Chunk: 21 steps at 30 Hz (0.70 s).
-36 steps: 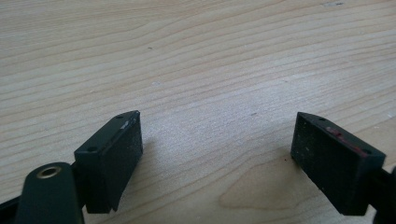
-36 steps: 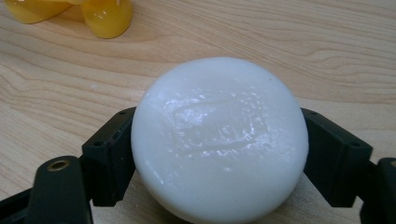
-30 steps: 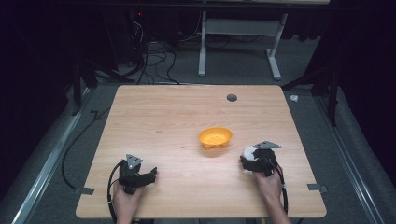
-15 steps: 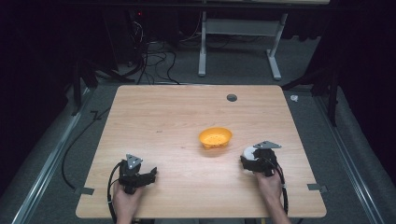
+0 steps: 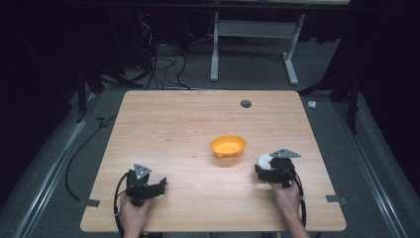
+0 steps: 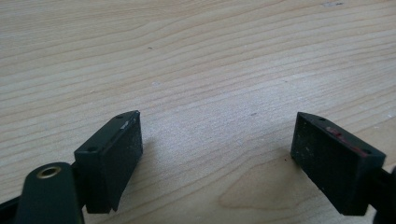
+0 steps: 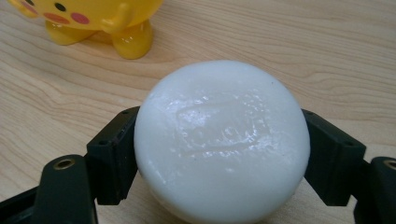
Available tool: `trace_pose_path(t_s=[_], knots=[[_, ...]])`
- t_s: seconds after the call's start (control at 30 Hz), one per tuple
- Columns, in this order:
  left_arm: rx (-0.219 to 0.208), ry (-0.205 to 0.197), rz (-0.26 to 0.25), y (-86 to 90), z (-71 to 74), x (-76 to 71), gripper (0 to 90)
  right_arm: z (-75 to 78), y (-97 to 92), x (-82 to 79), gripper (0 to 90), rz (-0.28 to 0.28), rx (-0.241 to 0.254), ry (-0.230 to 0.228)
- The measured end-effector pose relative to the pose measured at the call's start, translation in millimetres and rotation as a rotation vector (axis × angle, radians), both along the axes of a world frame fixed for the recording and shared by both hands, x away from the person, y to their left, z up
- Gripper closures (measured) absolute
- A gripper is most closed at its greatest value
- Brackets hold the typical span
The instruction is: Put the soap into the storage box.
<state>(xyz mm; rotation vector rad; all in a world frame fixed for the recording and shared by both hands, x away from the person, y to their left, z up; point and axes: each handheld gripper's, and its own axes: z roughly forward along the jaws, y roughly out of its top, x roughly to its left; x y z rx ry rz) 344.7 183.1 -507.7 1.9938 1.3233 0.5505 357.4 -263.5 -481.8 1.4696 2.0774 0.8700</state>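
Right gripper (image 7: pixel 219 154) jaws clamped on white puck (image 7: pixel 222 140) low over near-right worktop (image 5: pixel 198 124), right of yellow bowl (image 5: pixel 228 146); glossy rounded sides may slip; left gripper (image 6: pixel 217 154) jaws apart, empty.

Bowl (image 7: pixel 88 21) cut off by the top edge in the right gripper view, with just feet and part of a painted face showing. White puck (image 7: pixel 222 140) clipped at the bottom edge there, its flanks hidden behind the jaws. In the high view, puck (image 5: pixel 265 160) mostly covered by the right gripper (image 5: pixel 271 171). Forearms cut off at the bottom edge.
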Motion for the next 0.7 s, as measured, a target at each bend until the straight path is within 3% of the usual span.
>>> trace_pose_path(t_s=[0.27, 0.57, 0.7], knots=[[0.0, 0.0, -0.001, 0.0, 0.0, 0.0, 17.1, 6.7, 4.1, -3.3, 23.5, 0.013, -0.011, -0.016], [0.0, 0.0, -0.001, 0.0, 0.0, 0.0, 17.1, 12.2, 5.2, -5.4, 23.5, 0.033, 0.025, -0.018], [0.0, 0.0, 0.0, 0.0, 0.0, 0.0, 17.1, 16.8, 8.5, -6.7, 23.5, 0.045, 0.017, -0.025]])
